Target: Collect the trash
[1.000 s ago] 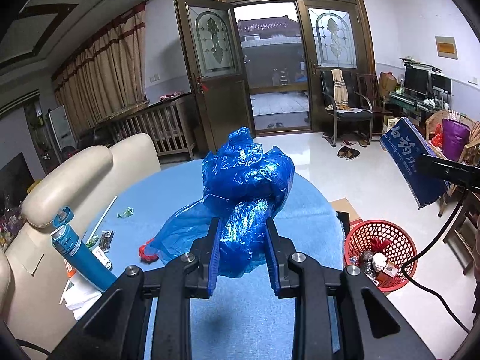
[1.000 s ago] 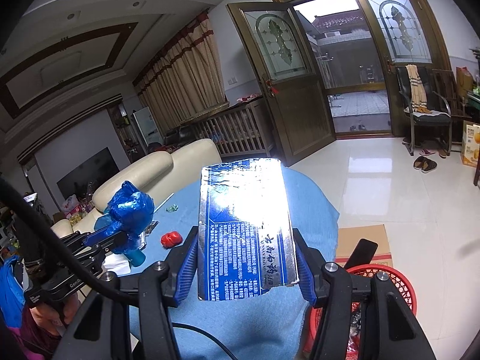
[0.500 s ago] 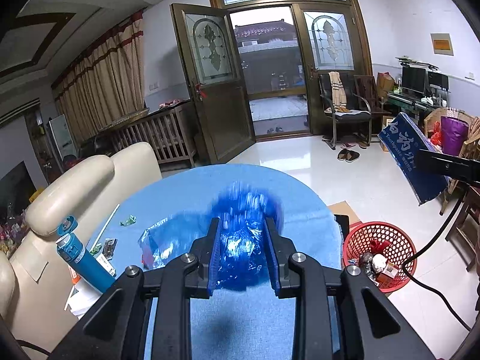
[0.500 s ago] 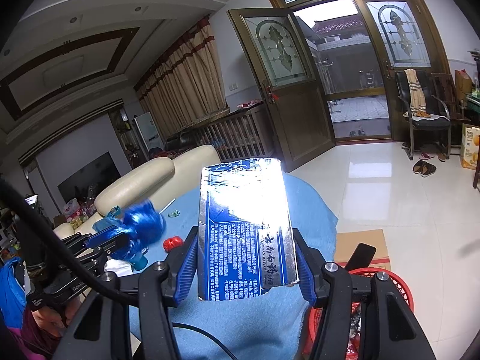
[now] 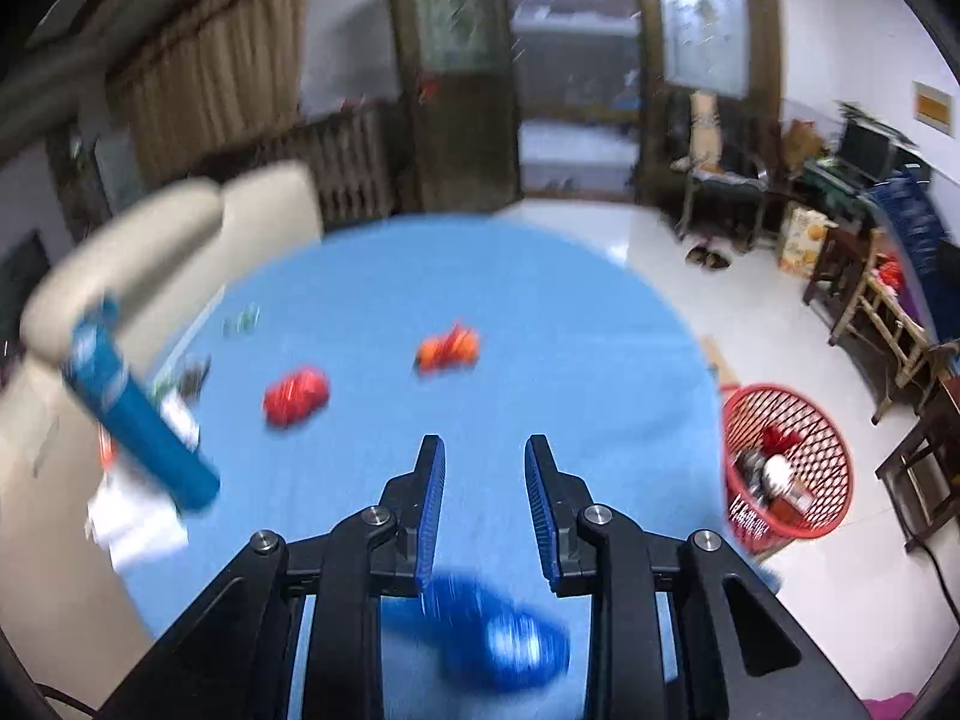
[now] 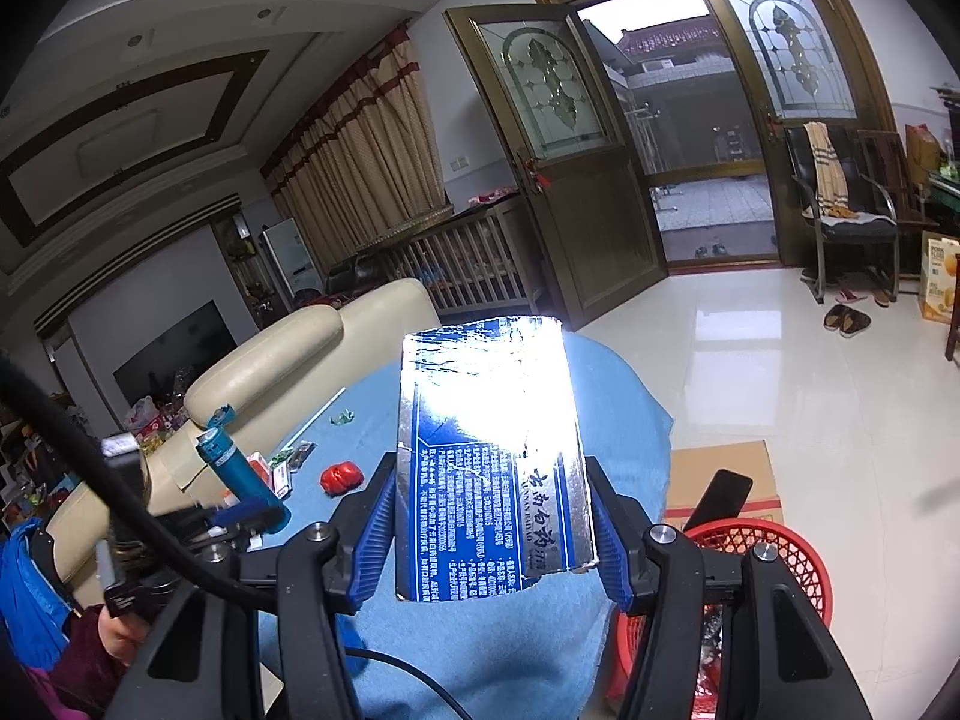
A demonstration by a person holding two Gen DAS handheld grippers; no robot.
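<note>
Blue table (image 5: 540,312) blurred | L fingers (image 5: 433,480) drawn close, blue bag (image 5: 498,642) smeared | R fingers (image 6: 378,528) pinch foil carton (image 6: 489,450)

Landmark: the round blue table (image 5: 540,324).

My left gripper (image 5: 485,498) has open tabletop straight ahead; its jaws stand close together with nothing between the pads. 2 obstacles lie further on: a red wrapper (image 5: 296,396) left of centre and an orange wrapper (image 5: 447,349) near the middle, with a passable lane between them. The table's left edge is blocked by a tilted blue tube (image 5: 135,420) and white papers (image 5: 138,525). Off the right edge, floor is free except for the red basket (image 5: 789,462). A blurred blue bag (image 5: 498,636) lies below the fingers.

My right gripper (image 6: 492,528) is filled by a blue box (image 6: 489,462), masking the table's centre.
</note>
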